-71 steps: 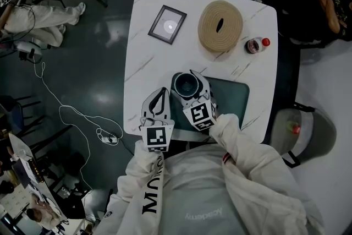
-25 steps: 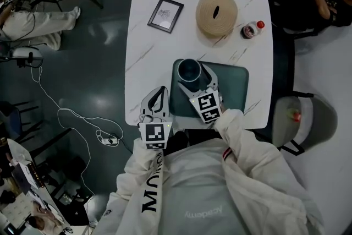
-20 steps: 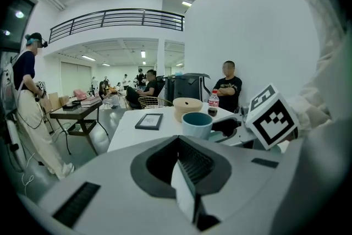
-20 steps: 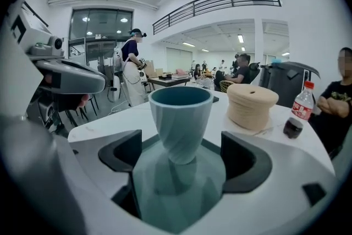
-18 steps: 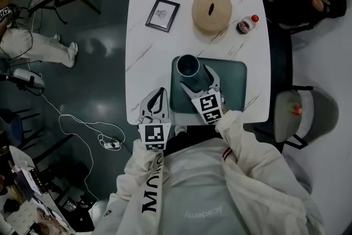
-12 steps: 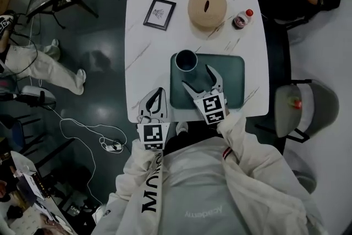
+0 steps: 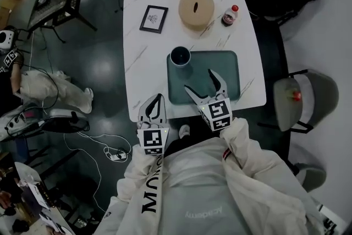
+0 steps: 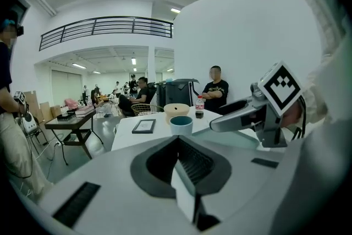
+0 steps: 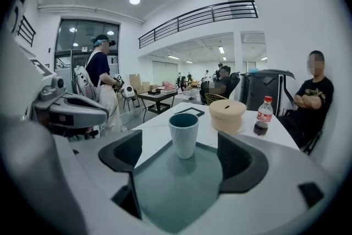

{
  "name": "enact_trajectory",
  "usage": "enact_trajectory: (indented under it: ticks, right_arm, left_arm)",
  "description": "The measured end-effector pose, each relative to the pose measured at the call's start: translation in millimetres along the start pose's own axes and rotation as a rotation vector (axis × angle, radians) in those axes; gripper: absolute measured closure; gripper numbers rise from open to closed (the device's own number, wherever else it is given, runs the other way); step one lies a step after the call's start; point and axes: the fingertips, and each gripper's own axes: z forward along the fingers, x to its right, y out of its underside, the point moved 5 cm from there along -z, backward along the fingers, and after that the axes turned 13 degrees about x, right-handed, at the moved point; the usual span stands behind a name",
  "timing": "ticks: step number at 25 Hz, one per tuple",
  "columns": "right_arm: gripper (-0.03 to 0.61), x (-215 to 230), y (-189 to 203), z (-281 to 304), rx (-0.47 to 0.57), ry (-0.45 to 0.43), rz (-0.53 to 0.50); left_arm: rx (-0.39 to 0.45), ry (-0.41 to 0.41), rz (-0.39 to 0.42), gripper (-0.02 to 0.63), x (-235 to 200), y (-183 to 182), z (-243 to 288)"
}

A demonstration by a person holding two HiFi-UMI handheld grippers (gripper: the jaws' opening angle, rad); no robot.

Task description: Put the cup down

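At the tray's [image 7: 212, 71] far-left corner, the cup [image 7: 179, 55] is standing upright, mouth up, inside the rim and touching nothing else. Over the tray's near half, the right tongs [image 7: 199, 81] are hanging with jaws spread wide and gripping nothing. In the right gripper view only bare tray is showing between the pads. The cup is sitting beyond the tips, clear of both and a little toward the left jaw. So the cup is lying almost straight ahead along the line these tongs are pointing, with open tray between them. Its long axis is running vertical, square to that line.

Just beside the tray's near-left corner, over the bare surface [image 7: 144, 58], the left tongs [image 7: 155, 103] are pointing toward the tray's far side. Their jaws are pressed together with nothing between them. They are lying farther from the cup than the right pair.

The put-down is looking done to me, since the cup is bearing its own weight on the tray. Any next move is turning on that gap. A straight pull back toward the tray's near edge should clear the cup, while a swing toward the tray's left side would be risking a knock from the left jaw.
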Motion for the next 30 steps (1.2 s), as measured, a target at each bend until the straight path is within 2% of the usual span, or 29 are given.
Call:
enact_trajectory:
  ticks: [8, 11, 15, 20, 30]
  right_arm:
    - [0.147, -12, -6, -43, 0.018, 0.025, 0.056]
    - [0.199, -18, -9, -60, 0.02, 0.035, 0.086]
    - [0.243, -28, -16, -79, 0.039, 0.046, 0.077]
    - [0.296, -35, -27, -99, 0.061, 0.095, 0.087]
    - [0.45, -46, -41, -133, 0.106, 0.196, 0.07]
  left_arm:
    - [0.015, 0.025, 0.013, 0.603, 17, -3, -29]
    - [0.025, 0.034, 0.017, 0.603, 23, -7, -42]
    - [0.038, 0.033, 0.025, 0.603, 25, -11, -58]
    - [0.053, 0.045, 0.021, 0.603, 32, -15, -73]
    - [0.107, 0.086, 0.006, 0.603, 46, -32, -86]
